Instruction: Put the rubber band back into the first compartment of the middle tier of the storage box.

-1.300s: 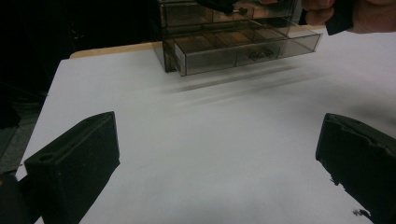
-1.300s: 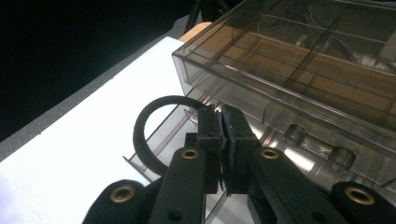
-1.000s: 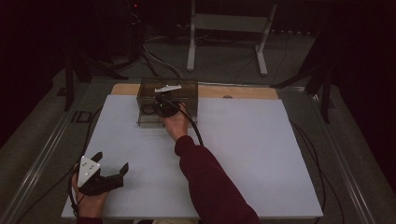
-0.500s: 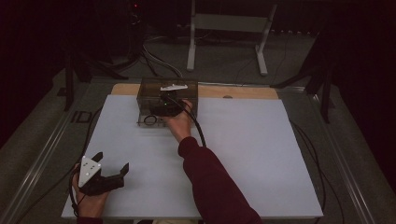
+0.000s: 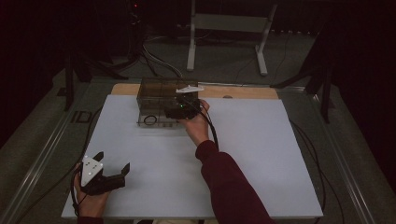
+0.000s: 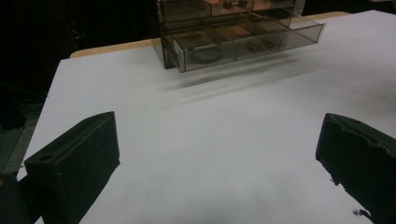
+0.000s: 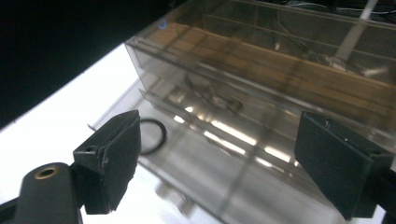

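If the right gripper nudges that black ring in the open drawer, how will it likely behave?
The black ring lies flat on smooth clear plastic, so it would probably slide easily. It looks thin and light, perhaps rubbery. The drawer walls would likely stop it. The right gripper hangs open above.

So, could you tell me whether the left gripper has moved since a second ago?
No. The left gripper sits open at the same spot near the white board's near-left corner.

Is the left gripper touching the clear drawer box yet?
Apart. In the high view the left gripper sits at the near edge of the white mat, bare mat lying between it and the drawer box.
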Action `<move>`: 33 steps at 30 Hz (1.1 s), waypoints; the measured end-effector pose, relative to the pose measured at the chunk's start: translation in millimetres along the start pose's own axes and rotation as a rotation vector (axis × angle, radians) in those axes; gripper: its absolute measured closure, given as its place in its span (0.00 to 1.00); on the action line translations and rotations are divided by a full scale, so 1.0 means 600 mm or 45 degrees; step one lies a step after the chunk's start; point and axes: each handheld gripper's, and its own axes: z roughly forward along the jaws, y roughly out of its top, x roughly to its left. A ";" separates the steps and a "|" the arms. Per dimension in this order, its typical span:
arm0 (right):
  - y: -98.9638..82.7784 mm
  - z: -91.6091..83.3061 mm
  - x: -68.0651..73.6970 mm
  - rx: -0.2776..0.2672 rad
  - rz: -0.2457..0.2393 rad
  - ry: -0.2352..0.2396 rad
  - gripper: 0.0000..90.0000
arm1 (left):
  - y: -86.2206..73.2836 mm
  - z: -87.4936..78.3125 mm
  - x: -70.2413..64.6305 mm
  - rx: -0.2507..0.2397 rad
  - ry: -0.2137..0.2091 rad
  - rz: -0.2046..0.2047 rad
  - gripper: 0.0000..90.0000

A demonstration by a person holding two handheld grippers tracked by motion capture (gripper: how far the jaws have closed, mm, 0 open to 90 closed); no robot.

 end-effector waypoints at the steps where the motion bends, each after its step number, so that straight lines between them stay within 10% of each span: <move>1: -0.004 -0.006 -0.004 0.003 -0.007 0.002 0.16 | 0.000 0.001 -0.002 0.002 -0.001 0.005 0.00; 13: -0.048 -0.089 -0.059 0.028 0.000 -0.030 0.06 | 0.000 0.000 -0.004 0.008 0.001 0.013 0.00; 33: -0.162 -0.244 -0.144 0.074 -0.053 -0.301 0.00 | 0.000 -0.001 -0.004 0.001 0.010 -0.006 0.00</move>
